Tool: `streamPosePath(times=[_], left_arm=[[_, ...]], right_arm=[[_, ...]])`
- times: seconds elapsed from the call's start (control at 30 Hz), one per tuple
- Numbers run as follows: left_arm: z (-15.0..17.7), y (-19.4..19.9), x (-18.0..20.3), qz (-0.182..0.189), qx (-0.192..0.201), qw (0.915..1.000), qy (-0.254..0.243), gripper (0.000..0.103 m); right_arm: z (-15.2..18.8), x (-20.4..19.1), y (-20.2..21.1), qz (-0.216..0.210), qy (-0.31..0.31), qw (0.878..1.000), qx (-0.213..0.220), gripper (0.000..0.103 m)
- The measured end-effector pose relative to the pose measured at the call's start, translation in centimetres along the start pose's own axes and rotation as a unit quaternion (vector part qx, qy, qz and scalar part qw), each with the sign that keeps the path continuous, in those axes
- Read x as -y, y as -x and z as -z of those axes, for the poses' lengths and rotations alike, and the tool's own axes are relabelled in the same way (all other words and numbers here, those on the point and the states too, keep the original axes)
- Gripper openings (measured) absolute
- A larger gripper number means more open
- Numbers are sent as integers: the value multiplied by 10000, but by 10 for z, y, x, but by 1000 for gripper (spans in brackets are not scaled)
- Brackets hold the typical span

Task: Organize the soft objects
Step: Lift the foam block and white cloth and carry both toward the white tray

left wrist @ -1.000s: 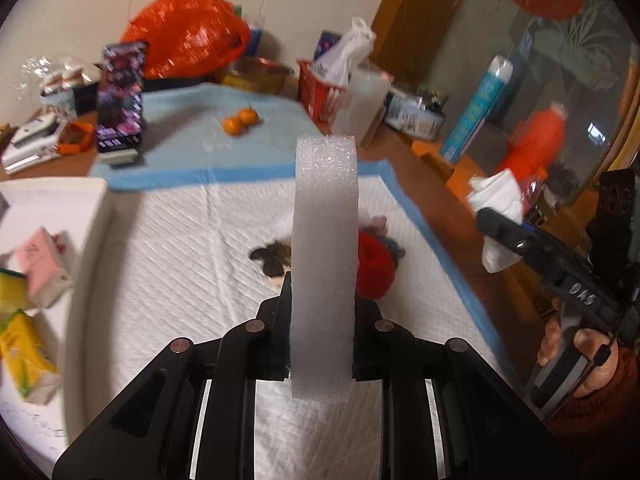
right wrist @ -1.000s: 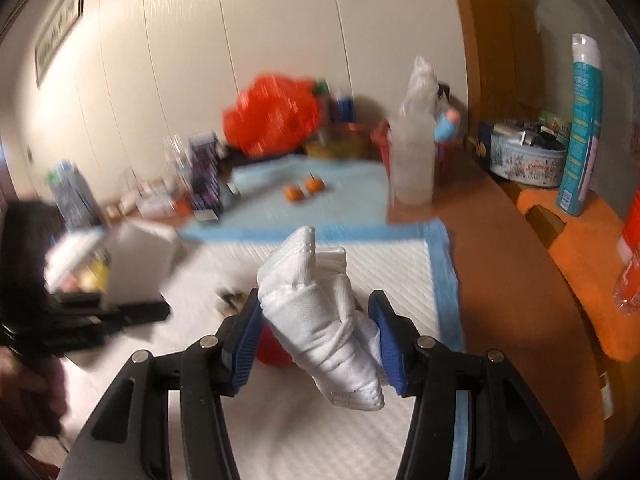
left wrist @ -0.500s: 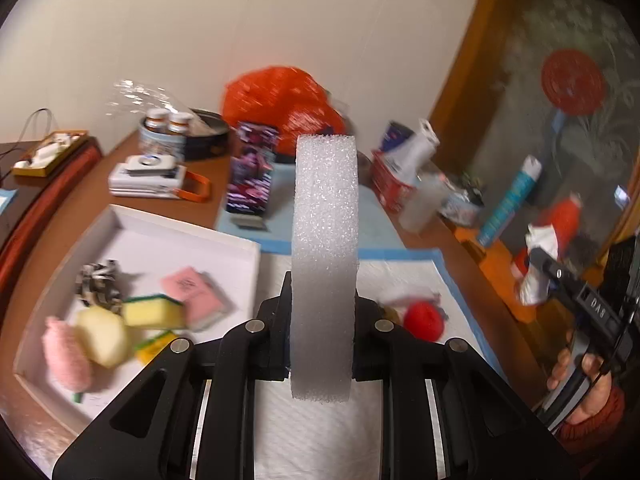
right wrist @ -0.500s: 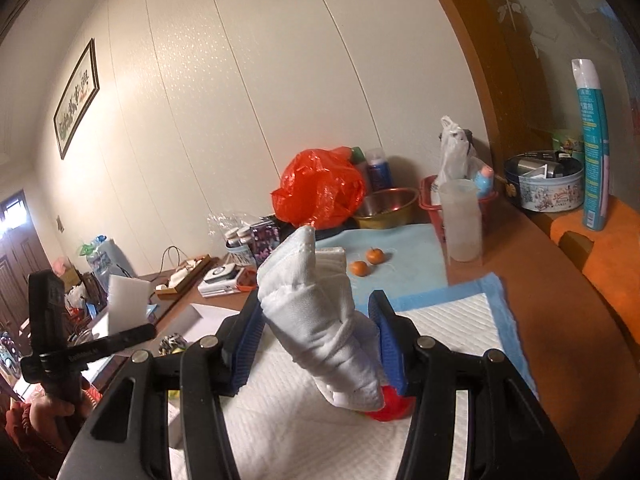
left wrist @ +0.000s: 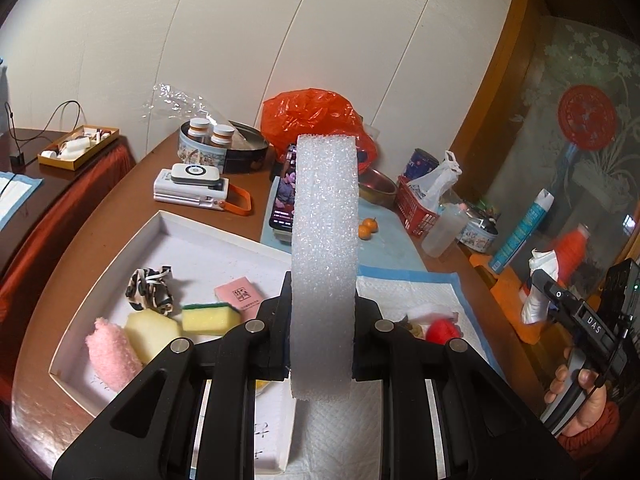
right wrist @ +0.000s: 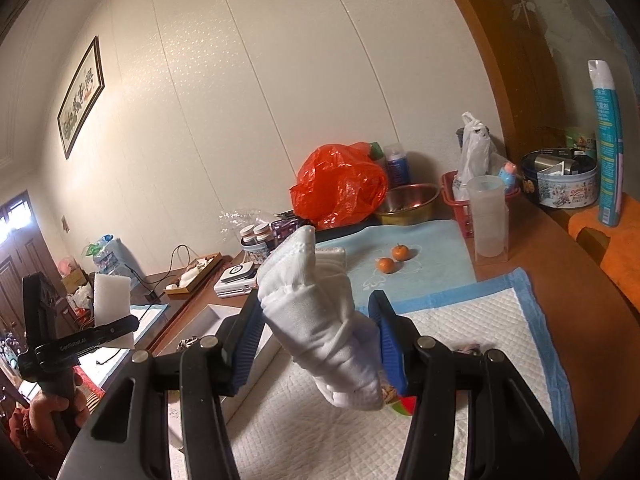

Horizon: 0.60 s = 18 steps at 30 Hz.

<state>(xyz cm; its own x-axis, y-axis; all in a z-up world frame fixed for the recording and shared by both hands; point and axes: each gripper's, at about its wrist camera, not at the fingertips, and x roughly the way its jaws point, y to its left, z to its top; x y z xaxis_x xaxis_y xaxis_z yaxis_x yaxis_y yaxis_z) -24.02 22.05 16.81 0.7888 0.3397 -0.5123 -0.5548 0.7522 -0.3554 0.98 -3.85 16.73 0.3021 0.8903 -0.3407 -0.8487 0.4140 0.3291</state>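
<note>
Foam block (left wrist: 323, 256) stands upright, pinched at its lower part by the fingers of the left gripper (left wrist: 322, 344), held above the near edge of the white tray (left wrist: 200, 252). The tray sits on the desk (left wrist: 120, 208) and holds a pink roll (left wrist: 112, 354), a yellow sponge (left wrist: 208, 317), a pale yellow sponge (left wrist: 150, 332), a pink packet (left wrist: 240, 295) and a black-and-white cloth (left wrist: 150, 290). The right gripper (right wrist: 316, 340) fingers clamp a rolled white cloth (right wrist: 320, 320), tilted, above the white quilted pad (right wrist: 460, 332). A red ball (left wrist: 442, 330) lies on the pad, right of the tray.
</note>
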Motion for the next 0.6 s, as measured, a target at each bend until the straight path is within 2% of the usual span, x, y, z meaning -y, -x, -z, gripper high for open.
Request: streamPosePath(times=[0.6], left_arm=[[-2, 12, -24, -88, 10, 9999, 142, 19]], right_arm=[[9, -19, -15, -157, -24, 9997, -162, 53]])
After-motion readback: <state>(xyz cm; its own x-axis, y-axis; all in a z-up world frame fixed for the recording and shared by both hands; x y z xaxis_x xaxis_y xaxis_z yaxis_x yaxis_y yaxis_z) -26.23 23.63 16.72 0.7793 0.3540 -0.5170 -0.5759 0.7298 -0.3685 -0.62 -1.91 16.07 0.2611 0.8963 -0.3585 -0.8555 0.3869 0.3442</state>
